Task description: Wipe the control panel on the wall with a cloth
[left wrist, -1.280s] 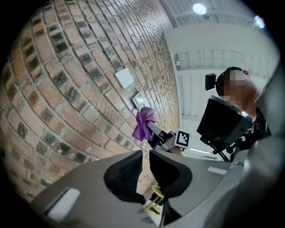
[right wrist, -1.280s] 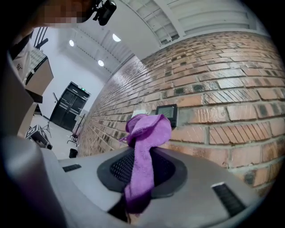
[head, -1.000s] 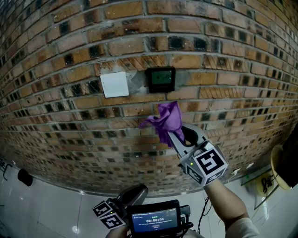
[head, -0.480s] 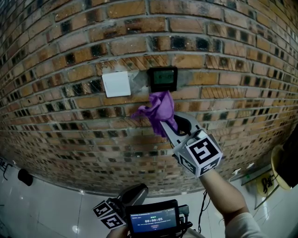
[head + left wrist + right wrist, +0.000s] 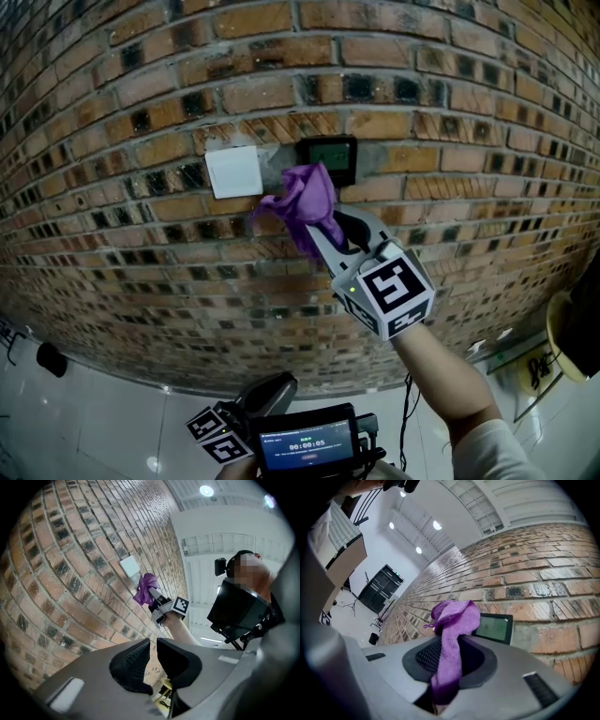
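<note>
Right, the purple cloth (image 5: 302, 208) was a soft, fuzzy rag, crumpled into folds. The right gripper (image 5: 328, 228) had it clamped between both jaws, a strip running down between the pads and the loose bunch spilling out beyond the tips. That bunch lay over the lower left corner of the dark control panel (image 5: 327, 159), with its greenish screen just beyond and to the right of the tips; actual contact couldn't be made out. Down low, well apart from it all, the left gripper (image 5: 152, 660) held nothing, its jaws a narrow slit apart.
</note>
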A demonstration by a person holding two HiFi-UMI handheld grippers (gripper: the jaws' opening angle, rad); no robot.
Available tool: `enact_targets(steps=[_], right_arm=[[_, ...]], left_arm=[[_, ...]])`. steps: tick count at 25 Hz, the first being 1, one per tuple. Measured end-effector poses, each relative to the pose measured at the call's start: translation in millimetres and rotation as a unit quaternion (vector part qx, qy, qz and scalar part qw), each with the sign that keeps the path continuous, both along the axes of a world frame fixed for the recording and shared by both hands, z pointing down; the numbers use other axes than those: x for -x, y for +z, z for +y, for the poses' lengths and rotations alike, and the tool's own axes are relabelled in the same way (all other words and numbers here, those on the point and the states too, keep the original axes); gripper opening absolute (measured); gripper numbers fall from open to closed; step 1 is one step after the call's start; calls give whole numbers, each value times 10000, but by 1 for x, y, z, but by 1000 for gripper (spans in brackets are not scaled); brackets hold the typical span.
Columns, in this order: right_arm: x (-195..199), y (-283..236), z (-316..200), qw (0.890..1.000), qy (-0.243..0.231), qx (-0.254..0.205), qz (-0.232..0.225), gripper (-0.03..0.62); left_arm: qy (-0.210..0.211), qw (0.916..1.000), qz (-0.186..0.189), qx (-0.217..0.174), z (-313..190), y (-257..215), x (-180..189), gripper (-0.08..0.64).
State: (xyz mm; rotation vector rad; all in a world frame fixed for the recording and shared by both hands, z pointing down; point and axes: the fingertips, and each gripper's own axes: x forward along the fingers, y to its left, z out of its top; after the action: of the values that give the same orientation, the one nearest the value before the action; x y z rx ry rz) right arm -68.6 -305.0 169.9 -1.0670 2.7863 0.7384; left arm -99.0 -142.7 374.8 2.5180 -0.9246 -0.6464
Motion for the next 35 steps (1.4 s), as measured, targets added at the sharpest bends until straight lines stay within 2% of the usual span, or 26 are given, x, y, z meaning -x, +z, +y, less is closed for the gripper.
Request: enact_targets(steps=[6,21,35], right_arm=[[9,-25,-18,9993,211,-317,2,89],[29,-40,-47,9982,358,-427,209,89],[4,-41,-54,9973,565,-442,155,89]], left_arm=[[-62,10000,-6,-2,0,0,3,37],[-117,9999,-30,-30,1,-3,6,37],[-66,10000,-52,-29,1,-3,-1,37]])
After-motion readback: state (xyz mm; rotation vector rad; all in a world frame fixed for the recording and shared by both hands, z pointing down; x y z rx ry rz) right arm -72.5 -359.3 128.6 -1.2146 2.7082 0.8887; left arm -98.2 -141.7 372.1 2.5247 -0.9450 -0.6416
